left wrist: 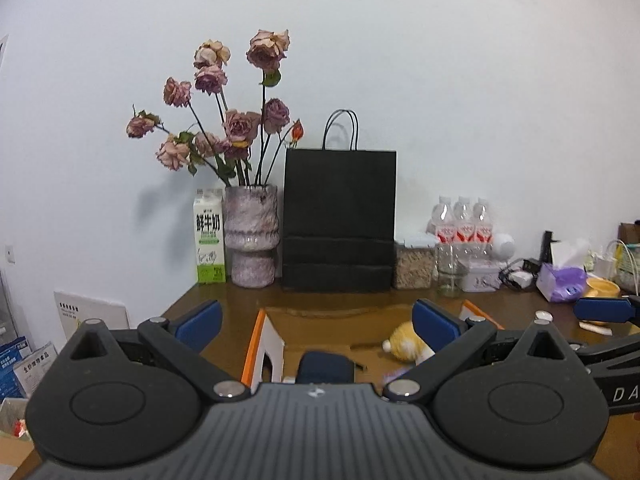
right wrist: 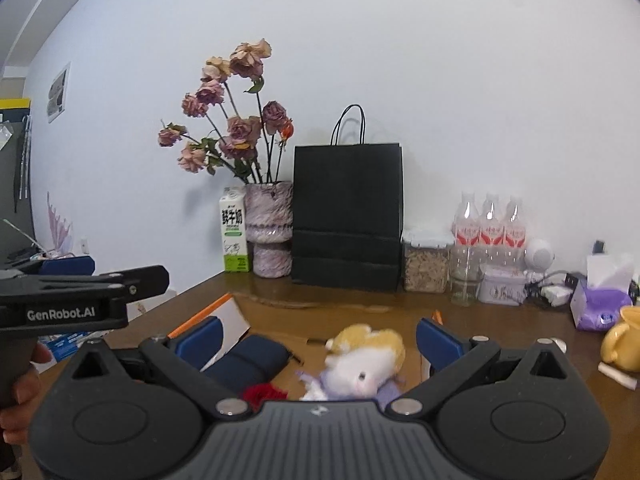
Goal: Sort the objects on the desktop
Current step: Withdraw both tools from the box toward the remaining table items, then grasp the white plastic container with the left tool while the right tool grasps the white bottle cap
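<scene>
A plush doll (right wrist: 366, 364) with yellow hair and a white face lies in an open cardboard box with orange-edged flaps (right wrist: 228, 316), between the fingers of my open right gripper (right wrist: 320, 340). A dark blue pouch (right wrist: 248, 360) and something red (right wrist: 264, 394) lie beside it. In the left wrist view the doll (left wrist: 406, 346) and the pouch (left wrist: 326, 366) sit below my open, empty left gripper (left wrist: 318, 322), over the box flap (left wrist: 262, 344). The left gripper's body shows at the left of the right wrist view.
Along the wall stand a milk carton (left wrist: 209, 236), a vase of dried roses (left wrist: 251, 236), a black paper bag (left wrist: 339, 220), a grain jar (left wrist: 414, 266), water bottles (left wrist: 464, 222) and a glass jar (left wrist: 450, 268). At the right are a purple tissue pack (right wrist: 600, 304) and a yellow mug (right wrist: 624, 340).
</scene>
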The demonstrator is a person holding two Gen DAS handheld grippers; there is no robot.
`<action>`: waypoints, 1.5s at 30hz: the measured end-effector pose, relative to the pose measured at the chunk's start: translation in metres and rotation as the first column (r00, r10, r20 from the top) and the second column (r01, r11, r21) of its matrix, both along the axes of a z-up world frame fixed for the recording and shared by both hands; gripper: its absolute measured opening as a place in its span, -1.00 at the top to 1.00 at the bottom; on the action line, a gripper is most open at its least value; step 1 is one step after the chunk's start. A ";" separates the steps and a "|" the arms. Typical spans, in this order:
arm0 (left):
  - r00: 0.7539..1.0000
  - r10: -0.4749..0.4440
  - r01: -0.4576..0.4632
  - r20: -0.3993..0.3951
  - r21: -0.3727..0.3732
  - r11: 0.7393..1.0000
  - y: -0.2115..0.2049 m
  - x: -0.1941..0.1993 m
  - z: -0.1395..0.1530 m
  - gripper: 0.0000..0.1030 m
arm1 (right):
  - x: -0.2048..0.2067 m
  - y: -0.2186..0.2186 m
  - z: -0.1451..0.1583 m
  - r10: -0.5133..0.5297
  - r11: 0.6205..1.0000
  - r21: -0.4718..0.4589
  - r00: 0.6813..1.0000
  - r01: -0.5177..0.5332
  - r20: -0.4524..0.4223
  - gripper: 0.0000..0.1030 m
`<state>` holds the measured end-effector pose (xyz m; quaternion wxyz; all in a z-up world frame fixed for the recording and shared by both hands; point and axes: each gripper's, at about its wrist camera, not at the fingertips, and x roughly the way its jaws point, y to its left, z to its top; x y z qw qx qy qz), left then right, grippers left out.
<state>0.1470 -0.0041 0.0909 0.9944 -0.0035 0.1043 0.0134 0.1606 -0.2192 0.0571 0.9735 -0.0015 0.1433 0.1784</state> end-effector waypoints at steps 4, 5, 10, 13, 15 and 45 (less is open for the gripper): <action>0.999 -0.004 0.004 -0.040 -0.004 1.000 0.006 -0.019 -0.015 -1.00 | -0.021 -0.007 -0.017 -0.009 1.000 0.003 0.999 0.009 -0.049 -1.00; 0.999 -0.003 0.003 -0.053 -0.004 1.000 0.008 -0.022 -0.020 -1.00 | -0.026 -0.009 -0.022 -0.015 1.000 0.003 0.998 0.015 -0.063 -1.00; 0.992 0.012 -0.014 -0.129 -0.013 1.000 0.019 -0.037 -0.043 -1.00 | -0.044 -0.018 -0.050 -0.057 0.998 -0.027 0.989 0.053 -0.134 -1.00; 0.986 0.019 -0.021 -0.165 -0.006 1.000 0.025 -0.047 -0.057 -1.00 | -0.054 -0.021 -0.067 -0.066 0.997 -0.043 0.982 0.060 -0.178 -1.00; 0.982 0.018 -0.018 -0.187 0.002 1.000 0.029 -0.054 -0.067 -1.00 | -0.059 -0.021 -0.078 -0.068 0.997 -0.059 0.976 0.057 -0.206 -1.00; 0.934 -0.085 0.096 -0.346 0.014 0.995 -0.062 -0.009 -0.093 -1.00 | -0.028 -0.063 -0.107 -0.168 0.981 -0.140 0.954 0.136 -0.248 -0.99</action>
